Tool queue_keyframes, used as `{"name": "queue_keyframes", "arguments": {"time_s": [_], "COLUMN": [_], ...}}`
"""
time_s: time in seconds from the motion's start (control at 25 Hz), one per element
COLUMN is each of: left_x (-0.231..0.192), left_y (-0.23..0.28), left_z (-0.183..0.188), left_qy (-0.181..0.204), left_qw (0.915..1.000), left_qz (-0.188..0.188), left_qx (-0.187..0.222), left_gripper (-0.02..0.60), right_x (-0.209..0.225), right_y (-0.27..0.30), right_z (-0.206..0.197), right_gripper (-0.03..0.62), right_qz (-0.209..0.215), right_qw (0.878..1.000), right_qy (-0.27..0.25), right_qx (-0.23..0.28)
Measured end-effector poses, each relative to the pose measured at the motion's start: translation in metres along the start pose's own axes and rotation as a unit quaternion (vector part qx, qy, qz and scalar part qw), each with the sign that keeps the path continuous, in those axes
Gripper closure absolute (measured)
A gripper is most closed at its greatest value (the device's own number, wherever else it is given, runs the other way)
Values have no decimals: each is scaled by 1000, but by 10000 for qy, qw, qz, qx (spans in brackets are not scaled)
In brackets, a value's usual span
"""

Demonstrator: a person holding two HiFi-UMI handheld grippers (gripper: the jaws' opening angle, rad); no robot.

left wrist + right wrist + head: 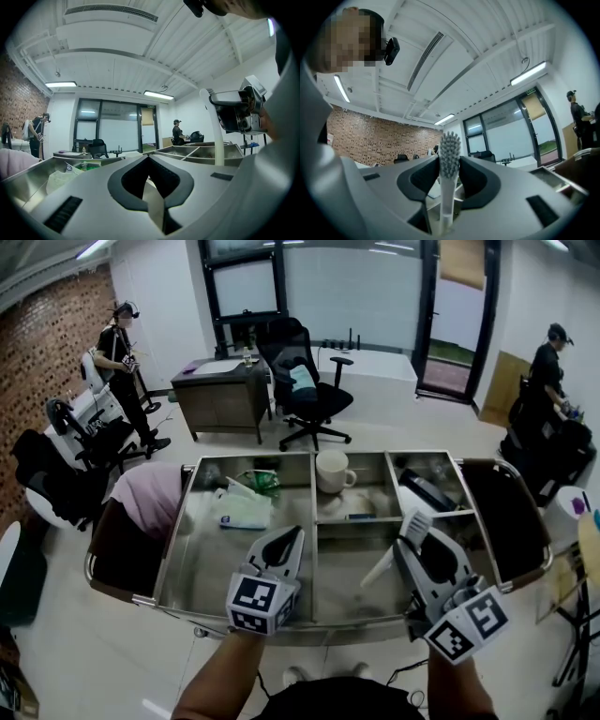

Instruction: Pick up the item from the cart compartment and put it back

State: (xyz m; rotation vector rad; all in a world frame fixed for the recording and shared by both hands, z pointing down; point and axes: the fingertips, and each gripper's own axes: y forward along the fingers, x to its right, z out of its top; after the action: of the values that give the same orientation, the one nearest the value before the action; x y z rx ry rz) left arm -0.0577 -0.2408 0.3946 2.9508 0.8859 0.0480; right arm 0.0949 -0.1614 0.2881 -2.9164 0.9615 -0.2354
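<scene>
half the job looks done: the right gripper [409,544] pinches the white toothbrush with grey bristles [449,183] clear above the stainless steel cart [281,457], putting it back remains, and the left gripper [292,538] hovers empty, jaws together.

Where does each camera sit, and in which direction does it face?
Head view: on the person's head, facing steeply down at the cart; shows forearms, left gripper, right gripper.
Left gripper view: on the left gripper, level across the cart; shows its shut, empty jaws.
Right gripper view: on the right gripper, outward toward a brick wall; shows its jaws clamping a toothbrush, plus the person's head.
Shared: the toothbrush, in head and right gripper views.
</scene>
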Motion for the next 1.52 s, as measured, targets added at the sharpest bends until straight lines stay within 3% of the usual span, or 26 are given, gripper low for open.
{"name": "queue_keyframes", "arguments": {"time_s": [0.32, 0.52, 0.84, 1.16, 1.32, 1.52], "left_x": [-1, 9, 26, 42, 47, 50], "left_y": [-5, -20, -39, -45, -51, -55], "left_z": [8, 43, 76, 63, 71, 77], "left_qy": [168, 874, 313, 194, 49, 197], "left_qw": [9998, 9950, 9982, 9995, 9988, 9980], "left_qz": [96, 340, 168, 125, 36, 77], "left_qx": [80, 331, 479, 235, 487, 600], "left_gripper": [581, 581, 581, 581, 581, 581], "right_x": [3, 1, -5, -2, -2, -3], "right_y": [0, 3, 2, -2, -4, -6], "right_z": [-12, -13, -9, -16, -14, -13], "right_gripper": [437, 437, 439, 438, 437, 437], "right_qz": [0, 56, 157, 157, 189, 225], "right_qw": [9999, 9998, 9997, 9996, 9995, 9994], "right_qy": [74, 93, 144, 196, 192, 118], "right_qx": [-136, -143, -76, -159, -167, -228]}}
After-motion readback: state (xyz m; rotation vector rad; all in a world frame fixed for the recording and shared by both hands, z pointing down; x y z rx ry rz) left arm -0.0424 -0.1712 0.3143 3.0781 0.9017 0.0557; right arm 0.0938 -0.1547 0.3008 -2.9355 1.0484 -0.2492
